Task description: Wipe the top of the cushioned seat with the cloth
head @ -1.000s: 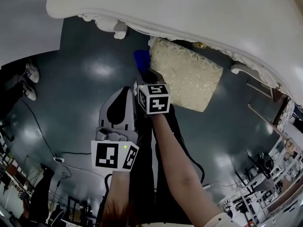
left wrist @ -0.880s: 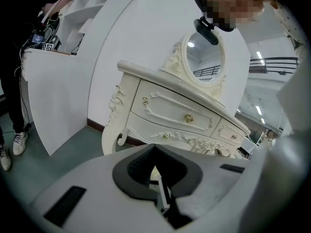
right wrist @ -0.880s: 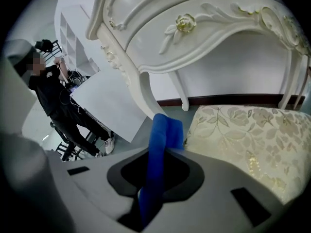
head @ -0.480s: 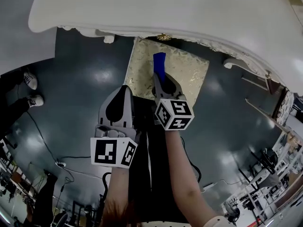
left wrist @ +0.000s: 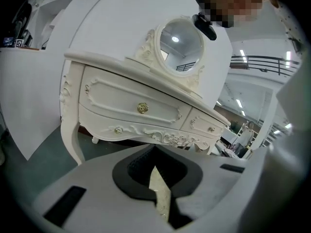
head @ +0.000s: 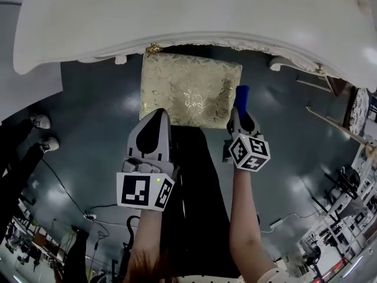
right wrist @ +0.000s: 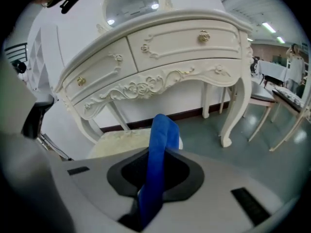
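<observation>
The cushioned seat point(head: 188, 96), gold-cream and patterned, stands in front of a white dressing table point(head: 194, 16) in the head view. My right gripper point(head: 240, 111) is shut on a blue cloth point(head: 241, 94) and sits just off the seat's right edge. In the right gripper view the blue cloth point(right wrist: 158, 154) stands up from the jaws, with the seat point(right wrist: 119, 139) behind and to the left of it. My left gripper point(head: 156, 115) is shut on nothing, with its tip at the seat's near edge. A sliver of the seat point(left wrist: 160, 198) shows between its jaws in the left gripper view.
The dressing table point(right wrist: 160, 57) has drawers with gold knobs, carved legs and a round mirror point(left wrist: 181, 45). A person's shoes point(head: 41, 122) are on the dark floor at left. Cables point(head: 88, 208) trail at lower left. Chairs and equipment crowd the right side point(head: 347, 199).
My right gripper has carried the blue cloth across the seat, from its left edge, over the middle, to just past its right edge. The left gripper has kept its place.
</observation>
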`<state>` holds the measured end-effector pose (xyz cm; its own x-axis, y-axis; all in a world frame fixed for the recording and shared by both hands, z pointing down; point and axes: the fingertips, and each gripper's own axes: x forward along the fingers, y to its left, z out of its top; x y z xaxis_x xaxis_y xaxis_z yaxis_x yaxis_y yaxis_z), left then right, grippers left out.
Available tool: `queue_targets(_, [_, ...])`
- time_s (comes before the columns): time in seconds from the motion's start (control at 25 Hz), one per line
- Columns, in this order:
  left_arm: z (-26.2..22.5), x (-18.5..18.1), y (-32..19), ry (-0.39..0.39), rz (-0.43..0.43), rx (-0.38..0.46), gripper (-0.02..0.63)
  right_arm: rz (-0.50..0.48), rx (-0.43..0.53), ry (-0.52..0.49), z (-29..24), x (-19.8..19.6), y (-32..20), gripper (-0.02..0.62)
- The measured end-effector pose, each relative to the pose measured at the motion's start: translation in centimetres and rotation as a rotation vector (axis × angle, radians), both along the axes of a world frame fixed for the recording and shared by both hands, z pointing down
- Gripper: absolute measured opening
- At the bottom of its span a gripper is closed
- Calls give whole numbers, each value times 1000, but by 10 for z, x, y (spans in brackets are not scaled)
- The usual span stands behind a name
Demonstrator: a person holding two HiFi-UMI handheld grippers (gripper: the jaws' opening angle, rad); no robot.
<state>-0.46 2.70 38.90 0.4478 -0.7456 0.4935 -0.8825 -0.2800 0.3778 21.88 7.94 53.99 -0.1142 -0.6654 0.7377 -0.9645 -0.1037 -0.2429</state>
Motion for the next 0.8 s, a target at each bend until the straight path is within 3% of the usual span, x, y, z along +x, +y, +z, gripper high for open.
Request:
queue_targets(0.28, [7,18,3,-2,44,-18,-2,100,-134,37,44,42,47,61])
queue_targets(0.8, [10,23,-2,6,50,-30,-2,101,-221,-33,78,23,60,61])
